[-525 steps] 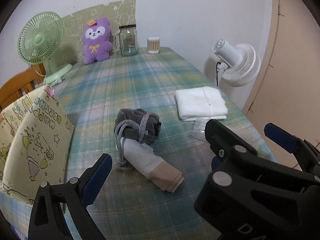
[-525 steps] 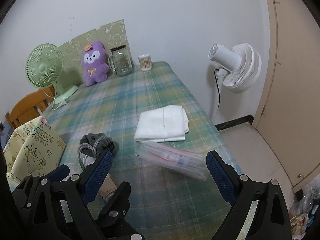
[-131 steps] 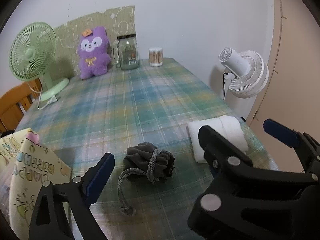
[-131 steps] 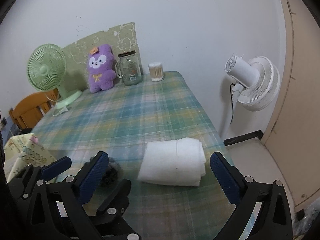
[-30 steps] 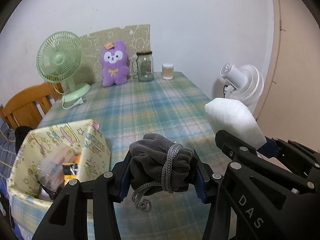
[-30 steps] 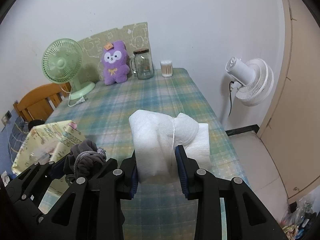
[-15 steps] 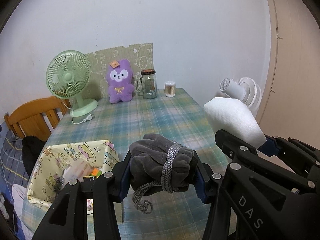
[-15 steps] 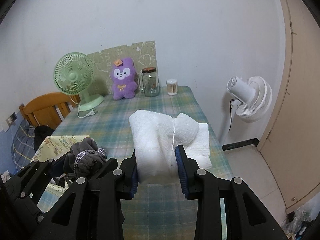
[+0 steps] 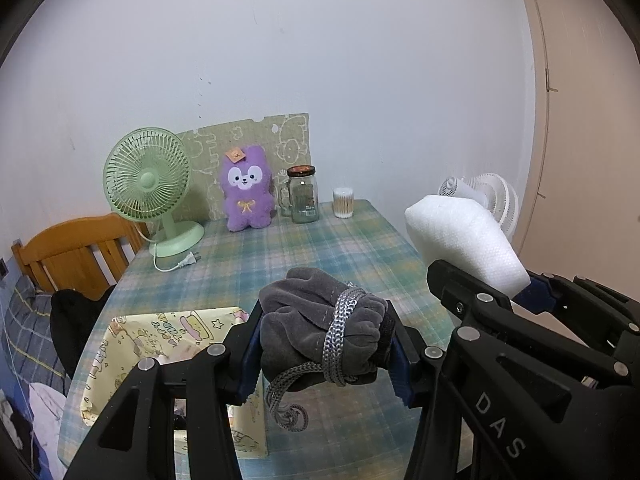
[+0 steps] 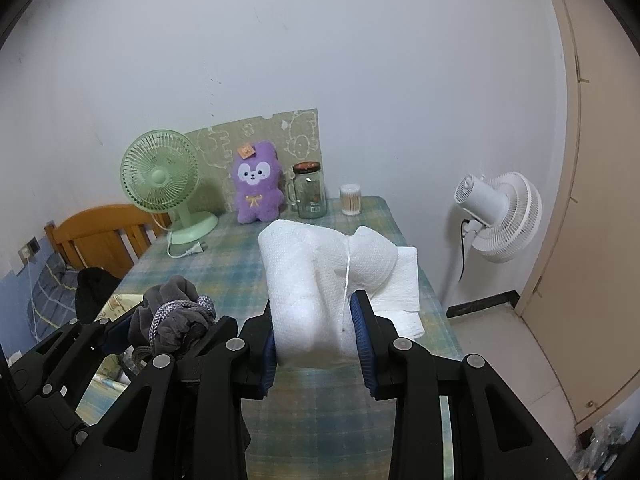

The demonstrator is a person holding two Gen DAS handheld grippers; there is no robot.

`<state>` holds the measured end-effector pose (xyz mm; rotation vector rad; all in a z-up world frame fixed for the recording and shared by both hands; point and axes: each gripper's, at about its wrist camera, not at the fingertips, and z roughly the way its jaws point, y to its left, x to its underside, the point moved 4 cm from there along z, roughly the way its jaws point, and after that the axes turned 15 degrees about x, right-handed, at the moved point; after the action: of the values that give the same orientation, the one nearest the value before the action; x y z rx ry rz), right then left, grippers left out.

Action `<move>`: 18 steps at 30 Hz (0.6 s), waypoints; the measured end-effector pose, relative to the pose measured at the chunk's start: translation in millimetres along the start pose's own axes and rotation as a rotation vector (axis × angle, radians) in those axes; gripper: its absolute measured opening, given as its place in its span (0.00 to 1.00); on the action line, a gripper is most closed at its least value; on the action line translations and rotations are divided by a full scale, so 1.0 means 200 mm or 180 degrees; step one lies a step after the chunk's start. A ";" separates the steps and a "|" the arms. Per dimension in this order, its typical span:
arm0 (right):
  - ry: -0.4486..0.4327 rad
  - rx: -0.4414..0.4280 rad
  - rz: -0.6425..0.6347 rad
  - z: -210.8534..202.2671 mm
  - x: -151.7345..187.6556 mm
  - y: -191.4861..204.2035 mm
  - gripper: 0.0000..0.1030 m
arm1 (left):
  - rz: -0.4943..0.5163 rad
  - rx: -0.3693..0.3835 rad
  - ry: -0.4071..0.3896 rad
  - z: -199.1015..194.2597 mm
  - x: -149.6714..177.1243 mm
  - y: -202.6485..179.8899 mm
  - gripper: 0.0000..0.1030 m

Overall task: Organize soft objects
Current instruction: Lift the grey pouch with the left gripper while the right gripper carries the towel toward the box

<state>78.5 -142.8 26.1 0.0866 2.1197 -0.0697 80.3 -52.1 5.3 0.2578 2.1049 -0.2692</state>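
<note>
My left gripper is shut on a grey drawstring pouch and holds it in the air above the plaid table. Its cord dangles below. My right gripper is shut on a folded white towel, also lifted; the towel also shows at the right of the left wrist view. A yellow cartoon-print bag stands open on the table below and left of the pouch, with items inside. The pouch also shows in the right wrist view.
At the table's far end stand a green fan, a purple plush toy, a glass jar and a cup of cotton swabs. A white floor fan stands right of the table. A wooden chair is at left.
Both grippers have risen and pulled back from the table while holding the pouch and the towel. The table and the bag look smaller and lower in view.
</note>
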 end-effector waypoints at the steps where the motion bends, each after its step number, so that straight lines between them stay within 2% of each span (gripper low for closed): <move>1: 0.0000 -0.0008 0.0006 0.00 0.00 0.01 0.36 | 0.0001 -0.0002 -0.0002 0.00 0.00 0.00 0.52; 18: -0.0043 -0.0037 -0.0004 0.01 -0.02 0.24 0.36 | -0.0047 0.0033 -0.0075 -0.04 0.00 0.21 0.52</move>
<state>86.2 -95.2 28.3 0.0778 2.1063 -0.0587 85.3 -8.9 5.4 0.2441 2.0832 -0.2906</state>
